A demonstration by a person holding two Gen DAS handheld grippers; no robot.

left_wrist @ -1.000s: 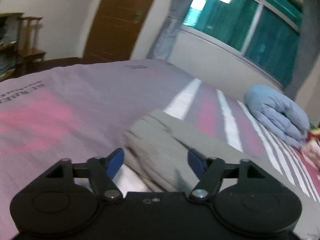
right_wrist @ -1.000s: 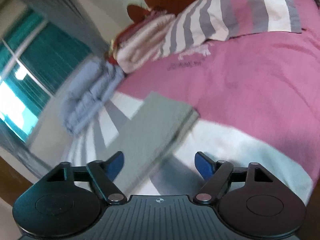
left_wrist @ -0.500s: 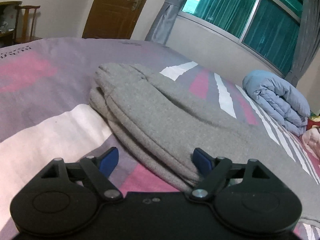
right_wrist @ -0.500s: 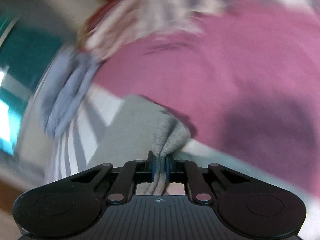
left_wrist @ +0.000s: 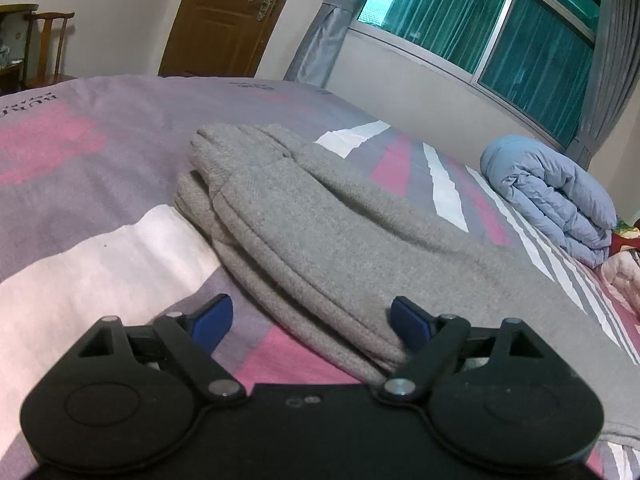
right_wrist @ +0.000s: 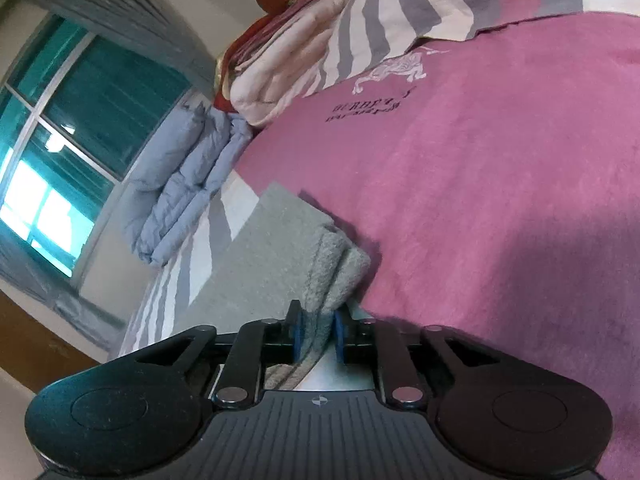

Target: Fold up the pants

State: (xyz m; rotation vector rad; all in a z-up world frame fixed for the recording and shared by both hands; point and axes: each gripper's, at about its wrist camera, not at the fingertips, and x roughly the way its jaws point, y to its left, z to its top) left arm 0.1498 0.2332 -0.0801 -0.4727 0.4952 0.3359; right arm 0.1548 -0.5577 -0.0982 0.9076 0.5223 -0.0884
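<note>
Two grippers work over one big bed (left_wrist: 80,168), which has a cover with pink, purple and white blocks; it fills most of both views. On the side of the bed near the window (left_wrist: 520,36) lies a rolled blue quilt (left_wrist: 560,204), and beside it, at the head end, a stack of pink and striped bedding (right_wrist: 304,52) rests. A wooden door (left_wrist: 224,16) and a chair (left_wrist: 48,48) stand past the far edge of the bed.

The pants (left_wrist: 320,232) are grey and thick. They lie folded in layers in the middle part of the bed, long and narrow, with their rounded end toward the door.

The left gripper (left_wrist: 308,320) hangs low at the near end of the pants. Its jaws have just been opening and now stand wide apart. The edge of the pants lies between them, against the right blue pad (left_wrist: 408,320), but the pads do not squeeze it.

The right gripper (right_wrist: 316,336) has its jaws almost together, after closing and then loosening a little. They pinch a bunched corner of the pants (right_wrist: 332,272), and the cloth is lifted there into a small hump.
</note>
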